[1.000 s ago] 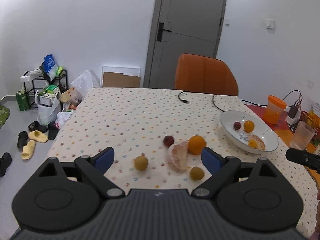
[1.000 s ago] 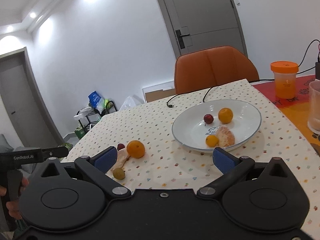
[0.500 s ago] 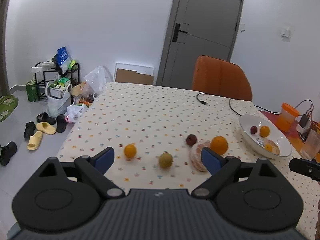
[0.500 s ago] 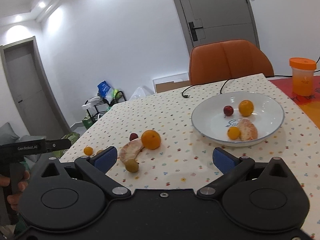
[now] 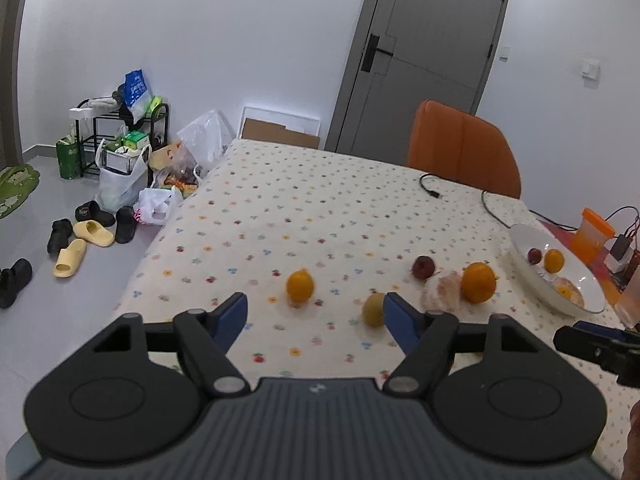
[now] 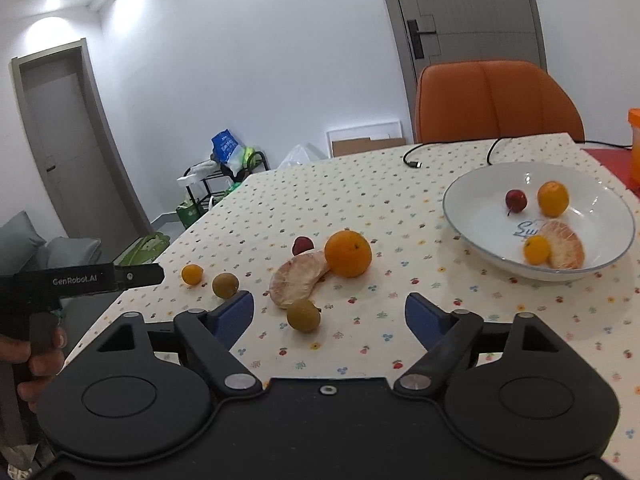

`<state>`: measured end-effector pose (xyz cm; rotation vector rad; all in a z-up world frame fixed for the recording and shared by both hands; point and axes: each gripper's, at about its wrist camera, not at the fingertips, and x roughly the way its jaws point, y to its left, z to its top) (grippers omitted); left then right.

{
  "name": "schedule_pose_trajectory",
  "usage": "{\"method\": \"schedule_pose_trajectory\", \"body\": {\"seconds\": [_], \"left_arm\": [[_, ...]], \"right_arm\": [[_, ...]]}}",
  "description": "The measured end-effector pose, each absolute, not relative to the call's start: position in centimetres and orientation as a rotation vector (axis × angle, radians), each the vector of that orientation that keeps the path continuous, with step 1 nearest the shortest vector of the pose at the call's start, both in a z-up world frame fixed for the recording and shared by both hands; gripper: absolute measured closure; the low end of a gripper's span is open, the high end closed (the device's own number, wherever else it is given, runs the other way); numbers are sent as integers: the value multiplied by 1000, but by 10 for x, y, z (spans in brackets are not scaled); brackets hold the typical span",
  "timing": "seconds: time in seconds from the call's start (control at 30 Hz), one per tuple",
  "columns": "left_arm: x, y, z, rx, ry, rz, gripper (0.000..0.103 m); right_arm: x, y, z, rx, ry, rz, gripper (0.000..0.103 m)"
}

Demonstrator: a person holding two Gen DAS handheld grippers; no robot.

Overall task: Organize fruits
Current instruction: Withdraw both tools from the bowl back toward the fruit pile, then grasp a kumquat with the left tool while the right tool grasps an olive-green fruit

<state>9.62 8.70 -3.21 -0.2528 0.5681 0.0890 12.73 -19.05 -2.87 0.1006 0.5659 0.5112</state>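
Loose fruit lies on the spotted tablecloth: a small orange (image 5: 300, 286) (image 6: 192, 274), a brown-green fruit (image 5: 373, 309) (image 6: 225, 285), a second brown-green fruit (image 6: 303, 315), a peeled citrus half (image 6: 298, 283) (image 5: 442, 296), a large orange (image 6: 347, 253) (image 5: 478, 282) and a dark red fruit (image 6: 303, 245) (image 5: 423, 267). A white bowl (image 6: 472, 216) (image 5: 520, 244) at the right holds several fruits. My left gripper (image 5: 316, 318) is open and empty, just short of the small orange. My right gripper (image 6: 330, 316) is open and empty, with the second brown-green fruit between its fingers' line.
An orange chair (image 5: 464, 148) stands at the table's far side. A black cable (image 5: 434, 190) lies near it. An orange-lidded jar (image 5: 592, 236) and a clear cup stand right of the bowl. Shoes, bags and a rack (image 5: 116, 140) are on the floor at left.
Both grippers have swung left and come closer to the loose fruit. Both sets of fingers stand closer together than before. The small orange and more of the fruit have come into view.
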Motion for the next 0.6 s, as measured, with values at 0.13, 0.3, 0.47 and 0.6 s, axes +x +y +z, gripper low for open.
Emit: {"method": "schedule_pose_trajectory", "body": {"seconds": [0.13,0.3,0.47,0.6], "left_arm": [[102,98,-35,-247,582,105,34],[112,99,-39,-238,581,109,40],[122,95,-50,-221,604,98,49],[132,95,-55,-222,619,107,56]], "right_arm": [[134,-181,-32,109,589,514,25],[139,-168,-40,66,589,516,25],[149,-166,-45,65,606,502,29],[154,-160,-52,62,632,506,36]]}}
